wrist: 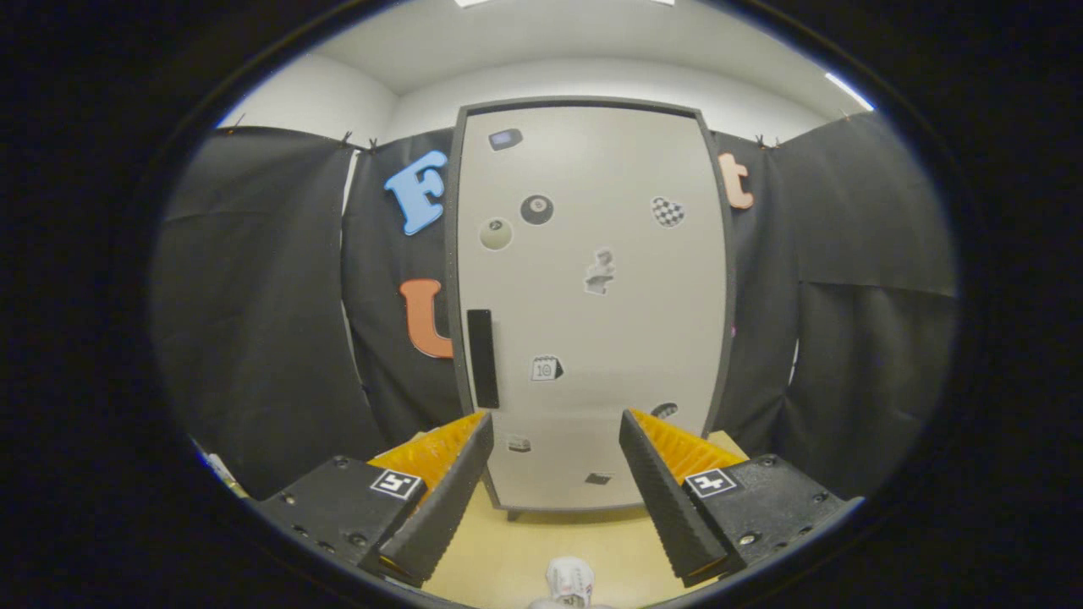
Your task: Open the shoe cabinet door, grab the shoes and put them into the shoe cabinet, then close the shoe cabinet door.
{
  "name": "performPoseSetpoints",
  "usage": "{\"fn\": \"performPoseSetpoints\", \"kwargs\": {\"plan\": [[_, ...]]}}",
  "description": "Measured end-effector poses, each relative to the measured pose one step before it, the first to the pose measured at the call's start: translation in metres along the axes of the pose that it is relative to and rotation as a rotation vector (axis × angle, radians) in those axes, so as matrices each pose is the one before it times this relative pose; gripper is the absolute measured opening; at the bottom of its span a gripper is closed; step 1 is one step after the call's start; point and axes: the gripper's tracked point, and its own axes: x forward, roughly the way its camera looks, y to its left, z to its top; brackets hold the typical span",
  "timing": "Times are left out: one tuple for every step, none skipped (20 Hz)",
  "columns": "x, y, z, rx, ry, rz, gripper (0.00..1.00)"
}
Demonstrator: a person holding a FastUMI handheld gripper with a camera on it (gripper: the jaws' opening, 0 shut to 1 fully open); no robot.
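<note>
Fingers [556, 423] stand wide apart, gripping nothing, aimed at the shoe cabinet [592, 304] straight ahead. Beyond the left finger, a dark vertical handle [482, 358] sits on the left side of the closed cabinet door [626, 338], which carries several small stickers. Between the 2 fingers, close in, a white shoe [568, 582] pokes up from the pale counter [592, 541].

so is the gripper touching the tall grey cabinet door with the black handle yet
Apart. In the gripper view, the open gripper hangs short of the closed grey cabinet door; bare floor shows between them.
</note>
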Motion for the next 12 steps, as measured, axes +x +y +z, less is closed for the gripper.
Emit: {"fn": "performPoseSetpoints", "kwargs": {"plan": [[0.01247,0.00989,-0.00046,0.00574,-0.00036,0.01129,0.98],[0.01321,0.00986,-0.00135,0.00768,0.0049,0.0153,0.98],[0.01279,0.00956,-0.00094,0.00456,0.00344,0.01727,0.98],[0.01469,0.00769,-0.0018,-0.0046,0.00955,0.01108,0.98],[0.015,0.00567,-0.0008,-0.00584,0.00886,0.00618,0.98],[0.01537,0.00478,-0.00068,-0.00411,0.00503,0.00397,0.98],[0.01687,0.00323,-0.00113,-0.00001,0.00222,-0.00049,0.98],[0.01459,0.00285,-0.00051,0.00298,0.00688,-0.00322,0.97],[0.01493,0.00286,-0.00085,0.00528,0.0078,-0.0041,0.97],[0.01125,0.00156,-0.00114,0.00896,0.01105,-0.00455,0.97],[0.0121,0.00047,0.00046,0.01226,0.00935,-0.00104,0.96],[0.00977,-0.00038,0.00275,0.00897,0.00116,-0.00535,0.94]]}}
